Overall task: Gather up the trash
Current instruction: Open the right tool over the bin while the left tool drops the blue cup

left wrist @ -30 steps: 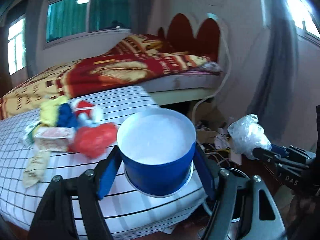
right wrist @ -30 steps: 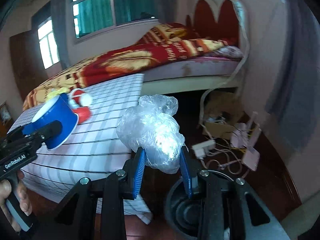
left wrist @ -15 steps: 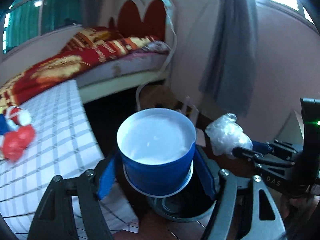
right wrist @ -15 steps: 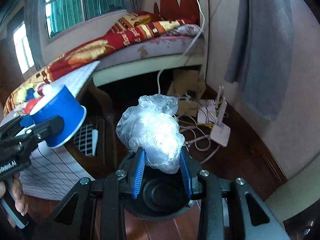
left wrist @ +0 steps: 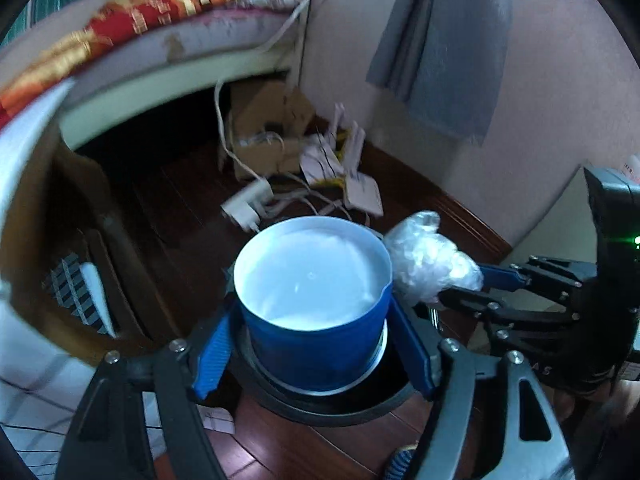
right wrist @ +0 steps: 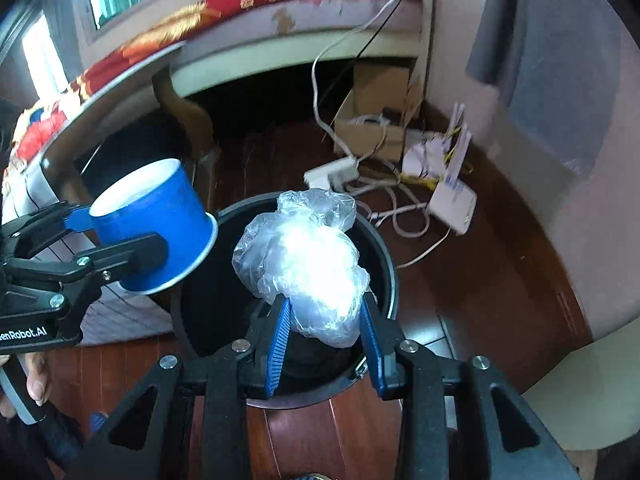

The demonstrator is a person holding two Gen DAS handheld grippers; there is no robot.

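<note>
A blue paper cup (left wrist: 316,340) sits between the blue pads of my left gripper (left wrist: 310,312), white inside facing the camera. The pads still touch the cup and the jaws are opening. The cup hangs over the left rim of a black round bin (left wrist: 320,412) on the floor. My right gripper (right wrist: 324,308) is shut on a crumpled clear plastic bag (right wrist: 304,256), held right above the bin (right wrist: 386,256) mouth. In the right wrist view the cup (right wrist: 160,216) and left gripper (right wrist: 120,232) are at the left. In the left wrist view the bag (left wrist: 428,268) and right gripper (left wrist: 460,284) are at the right.
A white power strip (right wrist: 332,172), cables, a white router (right wrist: 452,200) and a cardboard box (right wrist: 376,120) lie on the dark wooden floor behind the bin. The bed (right wrist: 280,4) is beyond. A table with a striped cloth (left wrist: 24,360) stands left. A hand (right wrist: 36,376) grips the left tool.
Both grippers have come down and away from the striped table to above the black bin, tilting downward. The cup and the bag stay between their pads.
</note>
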